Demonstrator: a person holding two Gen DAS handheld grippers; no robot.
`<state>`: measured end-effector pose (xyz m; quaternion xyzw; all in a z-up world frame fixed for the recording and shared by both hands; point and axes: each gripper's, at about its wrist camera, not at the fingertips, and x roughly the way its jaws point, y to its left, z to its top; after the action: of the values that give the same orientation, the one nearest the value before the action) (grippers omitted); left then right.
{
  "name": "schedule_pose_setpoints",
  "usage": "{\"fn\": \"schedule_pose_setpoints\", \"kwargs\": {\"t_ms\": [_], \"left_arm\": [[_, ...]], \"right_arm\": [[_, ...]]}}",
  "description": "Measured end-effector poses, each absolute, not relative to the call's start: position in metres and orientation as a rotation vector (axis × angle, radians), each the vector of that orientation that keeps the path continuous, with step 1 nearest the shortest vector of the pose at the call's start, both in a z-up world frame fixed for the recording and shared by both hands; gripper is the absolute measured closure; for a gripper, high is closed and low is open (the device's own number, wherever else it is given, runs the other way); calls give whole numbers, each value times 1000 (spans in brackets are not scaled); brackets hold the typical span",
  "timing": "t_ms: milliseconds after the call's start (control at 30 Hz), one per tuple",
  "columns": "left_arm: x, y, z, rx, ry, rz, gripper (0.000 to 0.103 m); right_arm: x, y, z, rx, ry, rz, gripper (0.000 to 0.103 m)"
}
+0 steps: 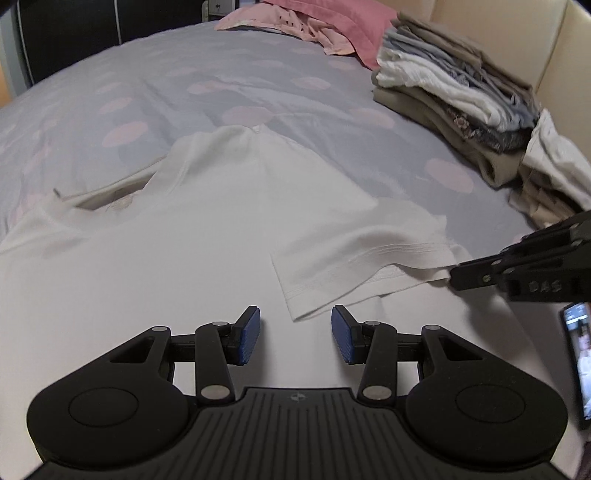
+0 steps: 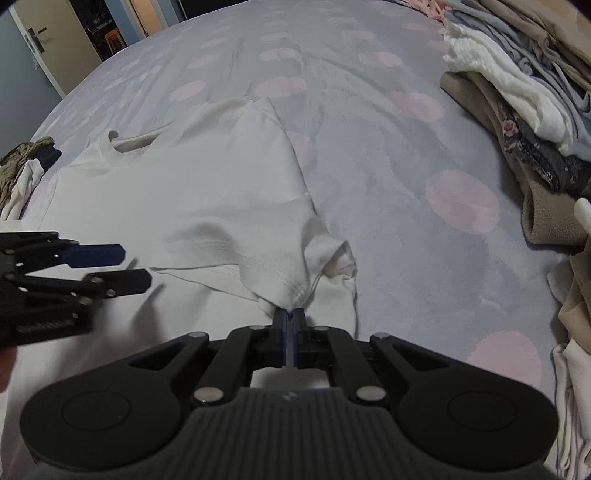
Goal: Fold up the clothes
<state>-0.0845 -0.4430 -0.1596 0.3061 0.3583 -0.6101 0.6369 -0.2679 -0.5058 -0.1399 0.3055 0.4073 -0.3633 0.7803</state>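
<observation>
A white T-shirt (image 1: 207, 221) lies spread on the bed, collar toward the far left; it also shows in the right wrist view (image 2: 184, 192). Its right sleeve (image 1: 362, 262) is folded in over the body. My right gripper (image 2: 290, 317) is shut on the sleeve's hem (image 2: 291, 284); in the left wrist view it enters from the right (image 1: 456, 277). My left gripper (image 1: 295, 334) is open and empty, just above the shirt body, near the sleeve's corner. It shows at the left of the right wrist view (image 2: 135, 267).
A stack of folded clothes (image 1: 454, 96) stands at the bed's right side, with more pale garments (image 1: 554, 173) beside it. Pink clothing (image 1: 314, 22) lies at the far end. A phone (image 1: 578, 362) lies at the right. Unfolded clothes (image 2: 22, 166) sit at the left edge.
</observation>
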Motion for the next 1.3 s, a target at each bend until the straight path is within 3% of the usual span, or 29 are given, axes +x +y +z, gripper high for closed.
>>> {"fn": "schedule_pose_setpoints", "kwargs": {"t_ms": [167,233,467,667,800,1067,1300], "left_arm": [[-78,-449,-165,664,860,-1393,97],[-70,-450,-161,618,900,-1397,103],[-39,-443,-134,531,917,-1385,103],[-34,-449,-155,611,927,-1326,103],[-37,-448,-160,646,902,-1306,102],[-43,-438,-132,599,845,-1332,100],[-51,-441,-133,615,862,-1310,99]], "right_arm": [[-271,-510,-140,696,865,-777,100],[-271,-510,-139,689,865,-778,100],[-279,-510,-127,714,823,-751,100],[-269,-504,-146,790,858,-650,100],[-268,-499,-152,793,885,-608,93],[-300,-521,-116,764,743,-743,91],[-285,-540,-133,774,734,-788,91]]}}
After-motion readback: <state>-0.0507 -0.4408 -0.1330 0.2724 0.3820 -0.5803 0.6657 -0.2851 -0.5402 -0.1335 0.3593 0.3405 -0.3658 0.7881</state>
